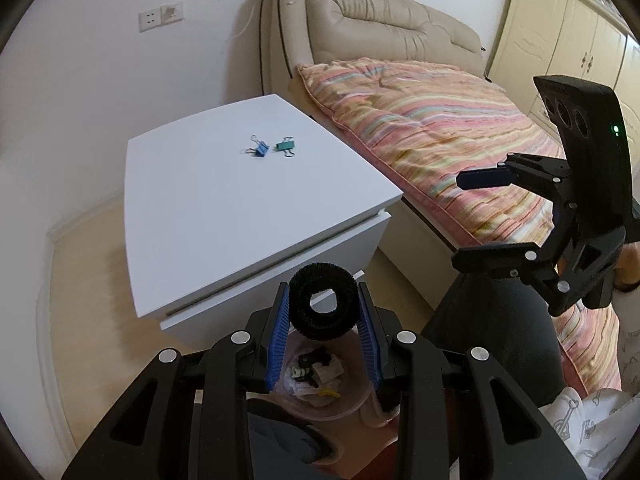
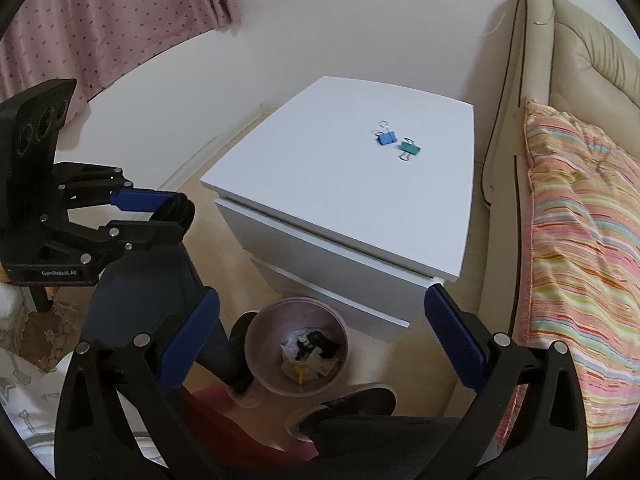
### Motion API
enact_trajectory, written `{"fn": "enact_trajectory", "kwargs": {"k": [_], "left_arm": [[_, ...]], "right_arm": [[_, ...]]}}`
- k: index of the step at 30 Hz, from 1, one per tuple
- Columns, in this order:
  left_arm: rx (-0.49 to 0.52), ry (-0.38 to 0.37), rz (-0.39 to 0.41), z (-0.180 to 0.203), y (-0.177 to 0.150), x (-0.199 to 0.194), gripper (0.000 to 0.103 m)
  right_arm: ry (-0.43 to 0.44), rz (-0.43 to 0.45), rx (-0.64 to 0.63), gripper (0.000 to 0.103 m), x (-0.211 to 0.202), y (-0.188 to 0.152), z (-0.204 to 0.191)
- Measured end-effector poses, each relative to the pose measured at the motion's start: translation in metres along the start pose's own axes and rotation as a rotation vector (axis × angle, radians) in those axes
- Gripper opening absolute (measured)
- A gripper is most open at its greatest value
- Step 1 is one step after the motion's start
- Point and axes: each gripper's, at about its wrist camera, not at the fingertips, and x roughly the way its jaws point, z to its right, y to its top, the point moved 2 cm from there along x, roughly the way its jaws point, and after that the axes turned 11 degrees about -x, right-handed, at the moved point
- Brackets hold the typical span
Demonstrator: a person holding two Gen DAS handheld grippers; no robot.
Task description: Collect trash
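My left gripper [image 1: 323, 286] is shut on a black fuzzy ring [image 1: 324, 326], clamped between the blue pads. The ring hangs over a pink bin [image 1: 348, 410] that holds several crumpled scraps. In the right wrist view the bin [image 2: 256, 336] stands on the floor in front of the white nightstand [image 2: 320, 208], and my left gripper [image 2: 178, 218] holds the ring [image 2: 184, 210] up at the left. A blue binder clip [image 1: 259, 149] [image 2: 387, 137] and a green binder clip [image 1: 285, 146] [image 2: 410, 148] lie on the nightstand [image 1: 224, 216]. My right gripper [image 2: 322, 296] [image 1: 476, 216] is open and holds nothing.
A bed with a striped quilt [image 1: 460, 140] and a beige padded headboard [image 1: 360, 20] flanks the nightstand. A person's dark trouser legs [image 1: 492, 340] and slippers [image 2: 352, 402] are close to the bin. A pink curtain [image 2: 100, 20] hangs at the back left.
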Motion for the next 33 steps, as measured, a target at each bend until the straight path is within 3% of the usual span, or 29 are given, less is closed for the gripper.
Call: {"fn": "enact_trajectory", "kwargs": {"k": [10,12,15,21,33], "left_arm": [[0.010,-0.012,-0.032,0.004,0.000,0.009,0.037],[0.000,-0.012,-0.036,0.002,0.000,0.011,0.061],[-0.019,-0.017,-0.026,-0.002,-0.001,0.012,0.088],[-0.047,0.011,-0.014,-0.010,0.000,0.013,0.095],[-0.083,0.050,0.019,-0.021,0.003,0.011,0.095]], "right_arm": [[-0.002,0.010,0.027,0.100,-0.003,-0.006,0.009],[-0.001,0.010,0.029,0.100,-0.003,-0.006,0.009],[0.001,0.010,0.030,0.100,-0.002,-0.006,0.010],[0.004,0.007,0.028,0.100,0.000,-0.006,0.010],[0.014,0.005,0.028,0.100,0.003,-0.003,0.007]]}}
